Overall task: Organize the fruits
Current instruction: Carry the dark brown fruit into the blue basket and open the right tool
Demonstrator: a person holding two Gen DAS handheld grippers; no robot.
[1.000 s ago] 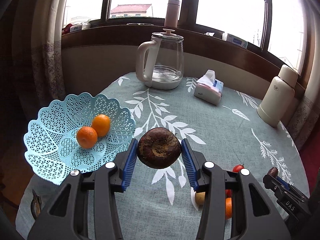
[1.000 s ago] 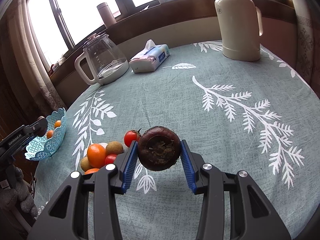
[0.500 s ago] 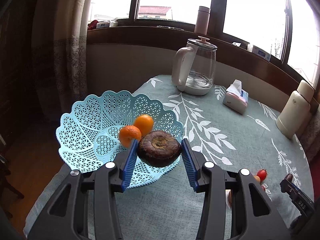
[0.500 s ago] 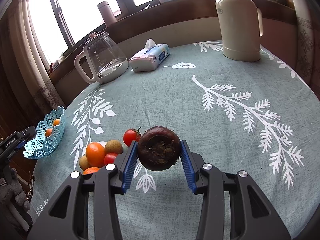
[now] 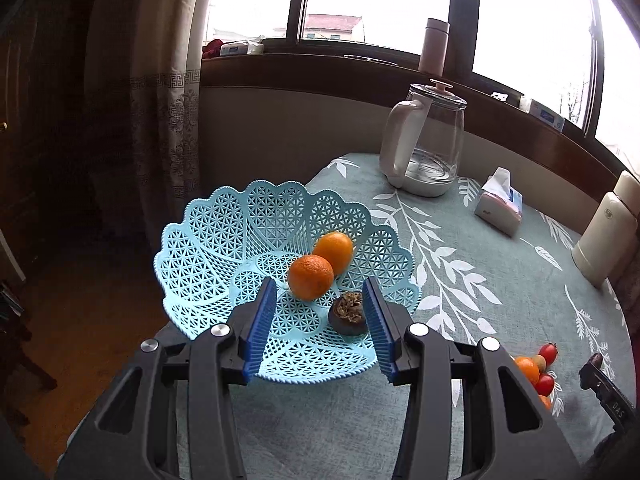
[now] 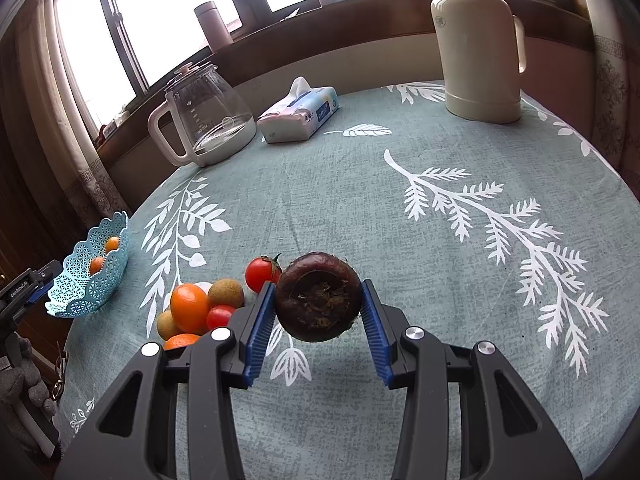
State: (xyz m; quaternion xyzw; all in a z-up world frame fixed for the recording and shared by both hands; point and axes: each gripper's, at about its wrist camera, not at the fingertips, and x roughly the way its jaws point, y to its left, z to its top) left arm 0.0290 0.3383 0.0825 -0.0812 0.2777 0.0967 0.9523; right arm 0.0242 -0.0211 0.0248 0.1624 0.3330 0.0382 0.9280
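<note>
Left tongs (image 5: 318, 322): now wide, dark fruit (image 5: 348, 314) released into basket (image 5: 224, 248), at oranges' (image 5: 310, 282) 5 o'clock.
Right tongs (image 6: 316, 320): gripping second dark fruit (image 6: 318, 296), next for basket.

Dark fruit (image 5: 348, 313) in blue basket (image 5: 224, 240), jaws apart

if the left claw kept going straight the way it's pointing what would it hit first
Probably the nearer round orange tangerine in the light blue plastic lattice basket, which sits between the open left claw fingers; depth is uncertain, so the basket floor might come first.
</note>
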